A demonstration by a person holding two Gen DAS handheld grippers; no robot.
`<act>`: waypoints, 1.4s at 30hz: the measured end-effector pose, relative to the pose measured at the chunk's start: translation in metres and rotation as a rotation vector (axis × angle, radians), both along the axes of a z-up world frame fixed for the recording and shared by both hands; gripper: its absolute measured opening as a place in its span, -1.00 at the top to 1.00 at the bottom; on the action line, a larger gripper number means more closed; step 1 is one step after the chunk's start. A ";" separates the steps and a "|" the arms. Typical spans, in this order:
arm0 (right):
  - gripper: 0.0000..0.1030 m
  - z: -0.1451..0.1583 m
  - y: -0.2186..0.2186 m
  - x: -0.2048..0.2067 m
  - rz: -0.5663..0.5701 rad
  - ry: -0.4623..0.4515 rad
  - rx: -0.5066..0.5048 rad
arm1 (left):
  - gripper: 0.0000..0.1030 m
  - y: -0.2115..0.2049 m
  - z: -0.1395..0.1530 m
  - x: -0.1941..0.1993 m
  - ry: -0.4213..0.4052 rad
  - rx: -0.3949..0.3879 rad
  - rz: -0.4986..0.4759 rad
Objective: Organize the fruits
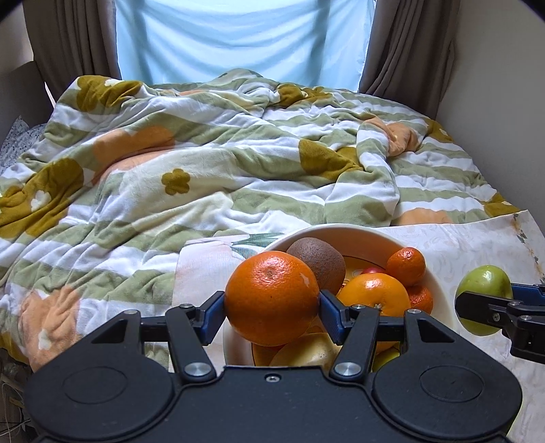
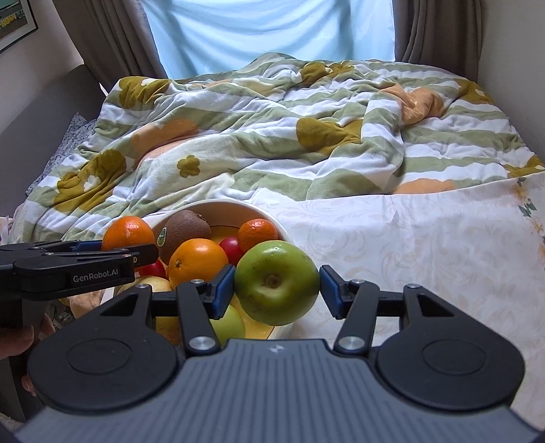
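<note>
Currently we grip an orange [image 1: 271, 298] in the left claw [image 1: 272, 315] and a green apple [image 2: 276, 282] in the right claw [image 2: 277, 288], over the bowl [image 1: 439, 289] at the bed's near edge; next, choose each fruit's spot.

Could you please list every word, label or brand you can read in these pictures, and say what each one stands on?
"GenRobot.AI": on the side of the left gripper, seen from the right wrist.
Green sticker on the kiwi: too small to read.
Framed picture on the wall: nothing readable.
</note>
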State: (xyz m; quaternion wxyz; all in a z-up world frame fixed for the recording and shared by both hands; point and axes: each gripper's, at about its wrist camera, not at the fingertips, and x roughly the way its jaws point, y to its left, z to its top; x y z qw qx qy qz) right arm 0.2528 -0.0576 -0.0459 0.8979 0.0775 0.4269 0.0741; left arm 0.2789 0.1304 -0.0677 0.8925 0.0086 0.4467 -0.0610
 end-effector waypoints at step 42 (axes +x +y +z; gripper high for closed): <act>-1.00 -0.007 0.008 -0.012 0.037 -0.052 -0.021 | -0.85 0.002 0.035 -0.098 -0.088 0.019 0.005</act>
